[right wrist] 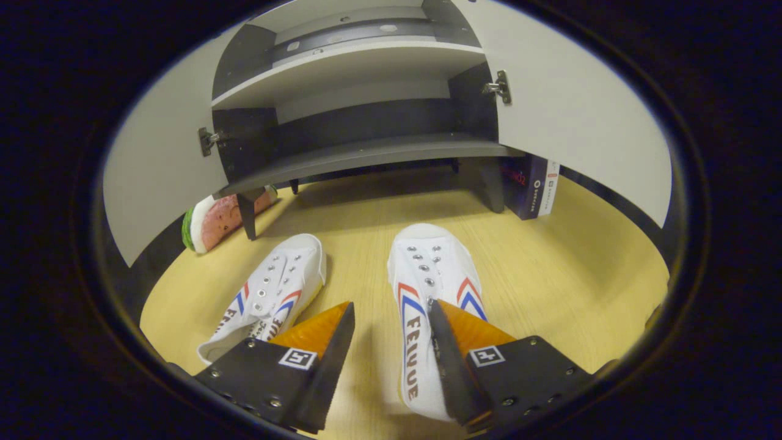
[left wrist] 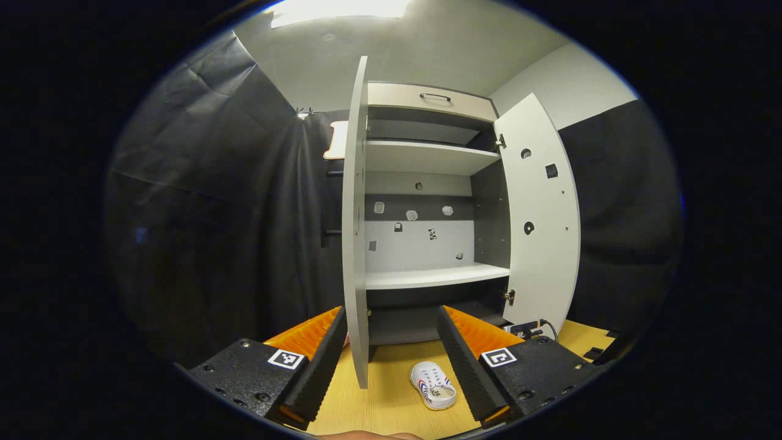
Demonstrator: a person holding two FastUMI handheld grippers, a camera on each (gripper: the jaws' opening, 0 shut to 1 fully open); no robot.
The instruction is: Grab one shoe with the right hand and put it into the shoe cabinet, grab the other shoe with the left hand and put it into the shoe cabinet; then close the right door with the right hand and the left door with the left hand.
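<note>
My right gripper (right wrist: 391, 324) spread low over the right canvas shoe (right wrist: 431, 287), left shoe (right wrist: 275, 293) beside it on the wooden floor (right wrist: 550, 269), my left gripper (left wrist: 391, 330) spread, shoe cabinet (left wrist: 427, 183) open, white shelves bare.

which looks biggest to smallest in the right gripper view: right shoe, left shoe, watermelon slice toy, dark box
1. Right shoe, though it lies nearest the camera
2. Left shoe
3. Watermelon slice toy and dark box: both partly hidden, too close to rank
</note>
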